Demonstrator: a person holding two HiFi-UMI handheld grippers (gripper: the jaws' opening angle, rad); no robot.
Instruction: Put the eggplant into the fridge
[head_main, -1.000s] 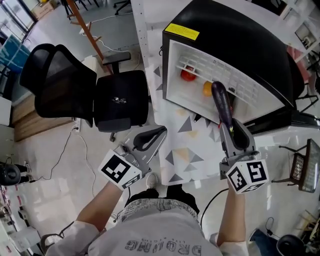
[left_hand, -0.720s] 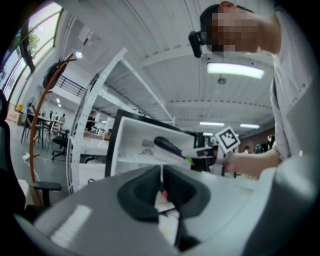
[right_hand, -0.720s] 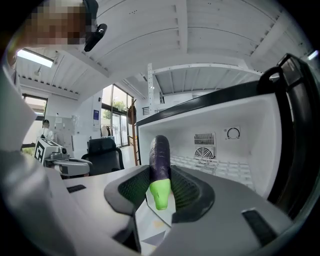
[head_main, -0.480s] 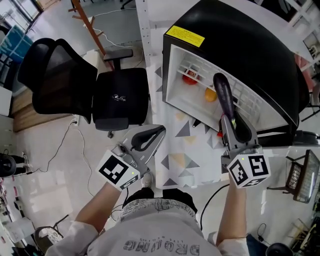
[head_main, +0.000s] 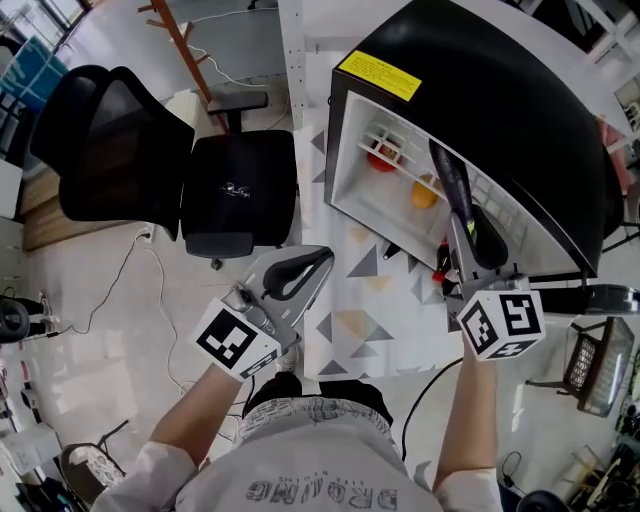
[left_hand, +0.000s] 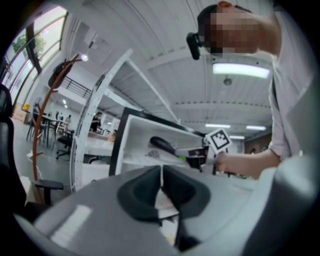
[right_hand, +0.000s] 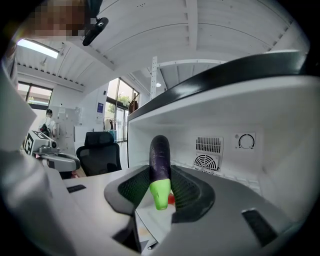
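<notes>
Pinching the eggplant (right_hand: 160, 150) close to its green stem end, the right gripper (right_hand: 160, 189) is holding it lengthwise between its dark ribbed pads. The purple body is jutting out ahead into the mouth of the open fridge (head_main: 520, 110). It is hanging in the air there, above the white wire shelf (head_main: 400, 130) rather than resting on it, as far as the head view shows. A red item (head_main: 381, 152) and an orange item (head_main: 424, 193) are lying on that shelf to the eggplant's left. The skin is looking smooth and glossy, so it is probably slippery. The body is showing no sag, which suggests something stiff and fairly light that tolerates a firm squeeze. Because the hold is sitting so near one end, most of the length is acting as a lever and may swing or slide in the pads. A grip nearer the thick middle would likely be steadier. The left gripper (head_main: 297, 272) is hovering at the near left, well apart from the fridge and beside the black office chair (head_main: 235, 195), with its jaws pressed together on nothing.
</notes>
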